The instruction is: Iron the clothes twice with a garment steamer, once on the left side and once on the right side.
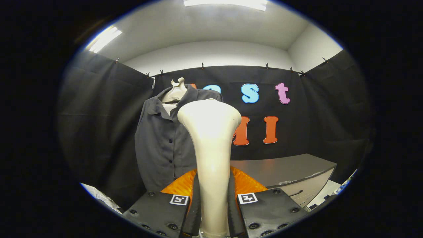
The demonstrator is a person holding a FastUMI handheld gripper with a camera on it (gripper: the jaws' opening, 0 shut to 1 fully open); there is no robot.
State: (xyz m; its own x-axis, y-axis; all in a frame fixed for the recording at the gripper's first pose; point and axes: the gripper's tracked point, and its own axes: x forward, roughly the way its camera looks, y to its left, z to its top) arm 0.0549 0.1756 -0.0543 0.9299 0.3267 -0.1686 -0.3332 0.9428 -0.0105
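Observation:
My gripper (213, 198) is shut on the cream garment steamer (211, 138), both fingers pressing its slim handle. The steamer stands upright between the fingers, its wide head at the top. Beyond it, a dark grey buttoned shirt (162, 145) hangs on a pale hanger (175, 91) in front of the black cloth wall. The steamer's head covers the shirt's right side; the left side and the button row show. The steamer looks apart from the fabric, though the distance is hard to judge.
A grey table (284, 170) stands to the right beyond the fingers, with a pale front panel below its edge. Black cloth walls close the booth on the left, back and right. Something white lies low on the left (99, 196).

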